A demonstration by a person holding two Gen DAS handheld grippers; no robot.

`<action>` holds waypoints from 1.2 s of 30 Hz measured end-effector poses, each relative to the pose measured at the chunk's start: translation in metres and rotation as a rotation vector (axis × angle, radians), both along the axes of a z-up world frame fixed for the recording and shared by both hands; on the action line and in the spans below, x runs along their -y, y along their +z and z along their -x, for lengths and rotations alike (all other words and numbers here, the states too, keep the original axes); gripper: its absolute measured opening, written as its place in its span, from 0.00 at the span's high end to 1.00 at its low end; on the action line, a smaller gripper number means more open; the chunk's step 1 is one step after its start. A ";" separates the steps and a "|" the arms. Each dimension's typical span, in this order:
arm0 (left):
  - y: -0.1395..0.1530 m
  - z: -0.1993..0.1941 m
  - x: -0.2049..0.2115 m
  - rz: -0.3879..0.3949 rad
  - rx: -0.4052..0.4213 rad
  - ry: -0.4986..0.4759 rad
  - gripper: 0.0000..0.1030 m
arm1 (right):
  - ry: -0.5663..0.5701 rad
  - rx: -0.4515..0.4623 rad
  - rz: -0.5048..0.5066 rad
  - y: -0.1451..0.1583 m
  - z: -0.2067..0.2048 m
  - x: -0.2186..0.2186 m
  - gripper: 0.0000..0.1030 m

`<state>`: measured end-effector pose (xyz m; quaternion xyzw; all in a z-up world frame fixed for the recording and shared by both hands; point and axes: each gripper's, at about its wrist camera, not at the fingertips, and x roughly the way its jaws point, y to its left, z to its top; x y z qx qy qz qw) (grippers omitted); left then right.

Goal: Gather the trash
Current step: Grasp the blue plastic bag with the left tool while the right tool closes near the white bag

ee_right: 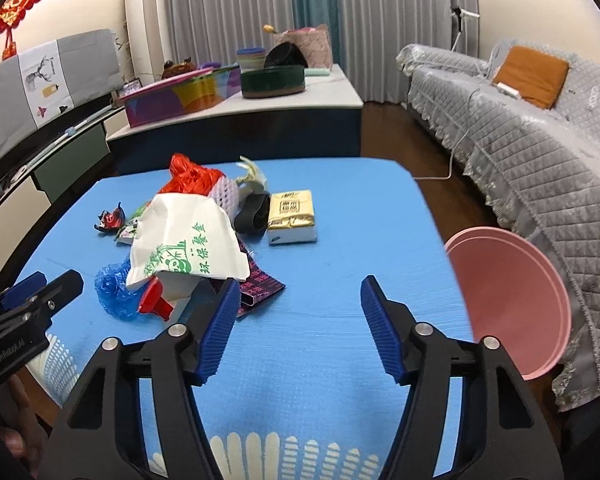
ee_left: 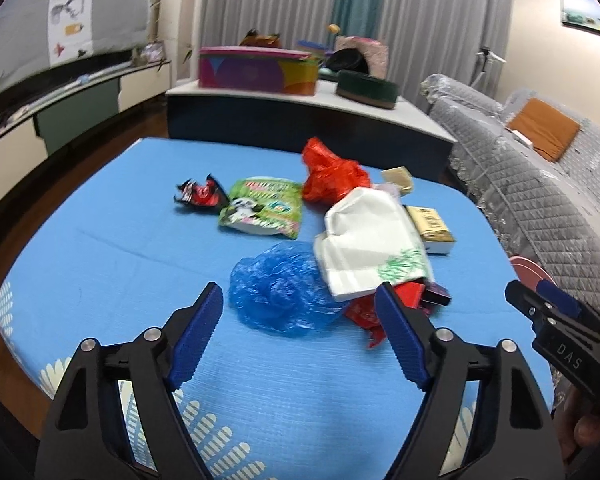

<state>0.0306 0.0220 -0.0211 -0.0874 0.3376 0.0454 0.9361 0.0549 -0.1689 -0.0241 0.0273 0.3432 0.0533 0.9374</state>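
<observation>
Trash lies on a blue-covered table [ee_left: 100,248]: a crumpled blue plastic bag [ee_left: 280,292], a white paper bag with green print [ee_left: 372,240], a red plastic bag [ee_left: 328,176], a green panda wrapper [ee_left: 264,206], a red-black wrapper [ee_left: 200,194], a gold box [ee_left: 430,228] and red packaging [ee_left: 364,312]. My left gripper [ee_left: 300,332] is open and empty, just short of the blue bag. My right gripper [ee_right: 296,324] is open and empty over bare cloth, right of the white bag [ee_right: 188,240] and near the gold box [ee_right: 292,216].
A pink basin [ee_right: 512,300] stands at the table's right edge against a grey quilted sofa [ee_right: 540,152]. A low cabinet [ee_right: 236,120] with boxes stands behind the table. A TV console [ee_left: 60,100] runs along the left wall.
</observation>
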 end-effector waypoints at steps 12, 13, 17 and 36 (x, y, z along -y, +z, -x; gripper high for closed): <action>-0.022 -0.023 -0.017 -0.001 -0.063 0.082 0.28 | 0.069 -0.106 -0.035 -0.038 -0.040 -0.018 0.45; -0.023 -0.026 -0.020 0.006 -0.068 0.089 0.28 | 0.075 -0.115 -0.035 -0.040 -0.042 -0.020 0.45; -0.030 -0.033 -0.027 0.031 -0.085 0.105 0.28 | 0.088 -0.148 -0.041 -0.052 -0.050 -0.029 0.45; -0.040 -0.047 -0.017 0.043 -0.144 0.048 0.78 | 0.093 -0.181 -0.068 -0.061 -0.057 -0.025 0.98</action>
